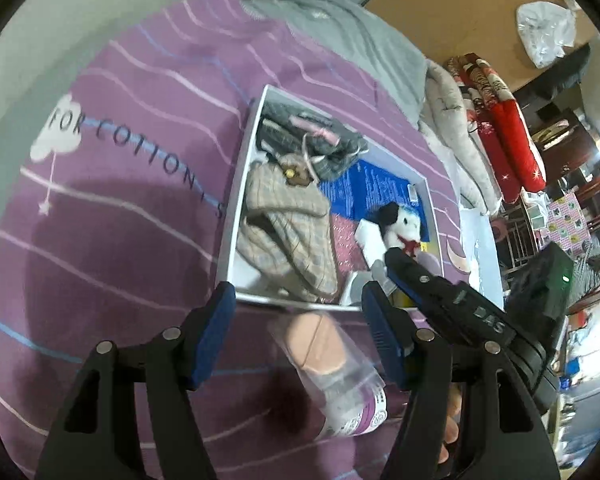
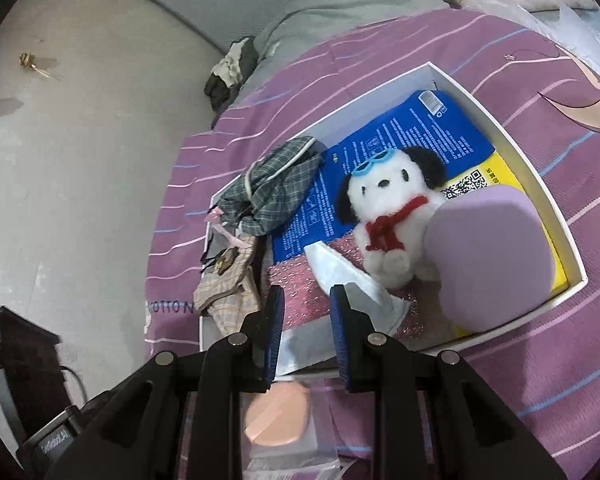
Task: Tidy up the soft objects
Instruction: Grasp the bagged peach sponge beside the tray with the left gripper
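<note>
A white box lies on the purple striped bedsheet. It holds a white plush dog, a lilac sponge, a beige plaid cloth, a grey plaid cloth, a blue package and a white mask. A peach puff in a clear bag lies on the sheet just outside the box. My left gripper is open above the puff. My right gripper is open and empty over the box's near edge.
A grey blanket and folded red and white quilts lie beyond the box. A white wall runs along the bed's left side. A dark cloth heap sits at the bed's far corner. Furniture stands at the right in the left wrist view.
</note>
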The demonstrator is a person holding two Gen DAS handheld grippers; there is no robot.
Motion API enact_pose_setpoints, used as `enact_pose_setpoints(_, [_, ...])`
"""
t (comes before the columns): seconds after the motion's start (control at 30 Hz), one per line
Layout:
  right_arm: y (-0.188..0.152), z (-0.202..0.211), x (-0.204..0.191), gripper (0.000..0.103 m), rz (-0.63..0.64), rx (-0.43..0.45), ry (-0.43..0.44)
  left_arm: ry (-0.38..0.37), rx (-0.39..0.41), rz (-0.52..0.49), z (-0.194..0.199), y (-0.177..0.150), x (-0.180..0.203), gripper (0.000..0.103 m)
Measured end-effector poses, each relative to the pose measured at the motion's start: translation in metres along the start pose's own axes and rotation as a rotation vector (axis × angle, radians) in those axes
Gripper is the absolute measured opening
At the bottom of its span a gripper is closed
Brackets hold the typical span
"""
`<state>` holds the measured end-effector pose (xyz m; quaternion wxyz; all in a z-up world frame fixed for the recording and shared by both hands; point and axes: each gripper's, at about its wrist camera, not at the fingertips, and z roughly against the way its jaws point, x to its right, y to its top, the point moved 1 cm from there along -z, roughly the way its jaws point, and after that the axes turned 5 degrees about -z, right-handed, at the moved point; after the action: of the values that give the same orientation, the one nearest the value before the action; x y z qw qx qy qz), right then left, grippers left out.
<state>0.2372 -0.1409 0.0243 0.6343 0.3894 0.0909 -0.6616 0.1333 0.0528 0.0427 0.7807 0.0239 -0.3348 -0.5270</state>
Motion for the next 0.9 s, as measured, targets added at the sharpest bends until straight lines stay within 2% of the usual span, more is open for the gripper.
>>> enact_pose_setpoints(0.13, [-0.002, 0.006, -0.007, 0.023, 0.022, -0.018, -0.018, 0.058, -0.024, -0.008, -0.007, -0.002, 0.004, 0.064])
enact_pose_setpoints(0.2, [-0.004, 0.008, -0.009, 0.025, 0.044, -0.05, -0.054, 0.066, -0.045, -0.018, -0.01, -0.004, 0.006, 0.063])
enact_pose_setpoints(0.3, [-0.007, 0.008, -0.016, 0.034, 0.087, -0.091, -0.1, 0.054, -0.099, -0.006, -0.015, -0.007, 0.004, 0.059])
enact_pose_setpoints(0.4, [-0.007, 0.014, -0.018, 0.035, 0.084, -0.087, -0.081, 0.033, -0.155, 0.033, -0.021, -0.01, -0.003, 0.046])
enact_pose_setpoints(0.47, [-0.007, 0.018, -0.016, 0.036, 0.07, -0.078, -0.06, 0.023, -0.184, 0.045, -0.023, -0.011, -0.006, 0.043])
enact_pose_setpoints(0.57, [-0.006, 0.024, -0.014, 0.051, 0.067, -0.06, -0.069, -0.005, -0.236, 0.079, -0.03, -0.014, -0.01, 0.042])
enact_pose_setpoints(0.67, [-0.005, 0.029, -0.015, 0.052, 0.075, -0.05, -0.07, -0.026, -0.272, 0.101, -0.035, -0.017, -0.013, 0.042])
enact_pose_setpoints(0.77, [-0.004, 0.032, -0.013, 0.052, 0.066, -0.056, -0.05, -0.044, -0.276, 0.104, -0.035, -0.019, -0.013, 0.042])
enact_pose_setpoints(0.87, [-0.003, 0.029, -0.009, 0.052, 0.059, -0.068, -0.066, -0.072, -0.288, 0.107, -0.037, -0.022, -0.012, 0.042])
enact_pose_setpoints(0.9, [-0.003, 0.028, -0.008, 0.052, 0.057, -0.074, -0.071, -0.076, -0.289, 0.106, -0.037, -0.022, -0.011, 0.038])
